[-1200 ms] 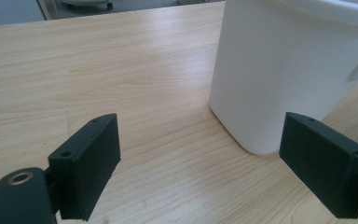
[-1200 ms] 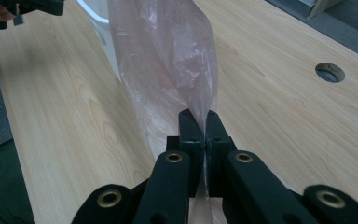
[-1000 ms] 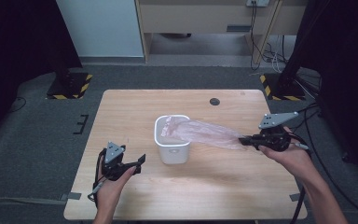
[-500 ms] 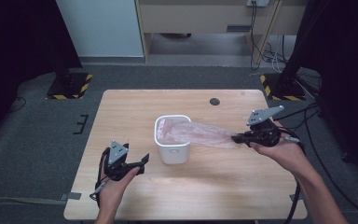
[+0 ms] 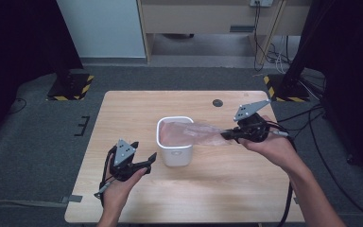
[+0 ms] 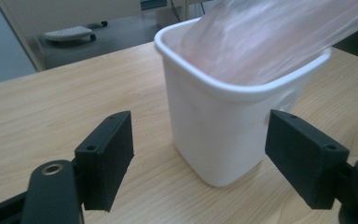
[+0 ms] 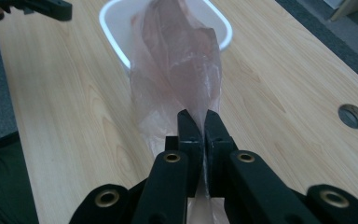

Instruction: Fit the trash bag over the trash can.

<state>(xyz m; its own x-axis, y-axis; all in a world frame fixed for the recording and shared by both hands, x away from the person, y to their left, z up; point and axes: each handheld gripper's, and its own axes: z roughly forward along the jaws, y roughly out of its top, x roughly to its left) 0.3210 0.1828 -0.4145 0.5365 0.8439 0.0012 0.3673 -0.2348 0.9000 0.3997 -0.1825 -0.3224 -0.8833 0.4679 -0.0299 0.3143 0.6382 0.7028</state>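
Note:
A white plastic bin [image 5: 175,146] stands upright in the middle of the wooden table [image 5: 123,109]. A thin pink see-through bag [image 5: 196,134] lies partly inside it and stretches out over its right rim. My right gripper [image 5: 226,136] is shut on the bag's outer end, and in the right gripper view the film [image 7: 177,60] is pinched between the two jaws [image 7: 198,122]. My left gripper [image 5: 143,151] hovers open just left of the bin; its jaws have just been closing, with nothing between them. In the left gripper view the bin [image 6: 214,130] stands close ahead of it.
A round cable hole [image 5: 217,102] sits in the table's far right part. Black cables [image 5: 312,127] trail off the right edge. Stand bases with yellow-black tape [image 5: 71,87] rest on the grey floor beyond the far corners.
My right gripper has moved left toward the bin and risen a little, so the bag is less stretched. The left gripper has lifted slightly and its jaws have narrowed.

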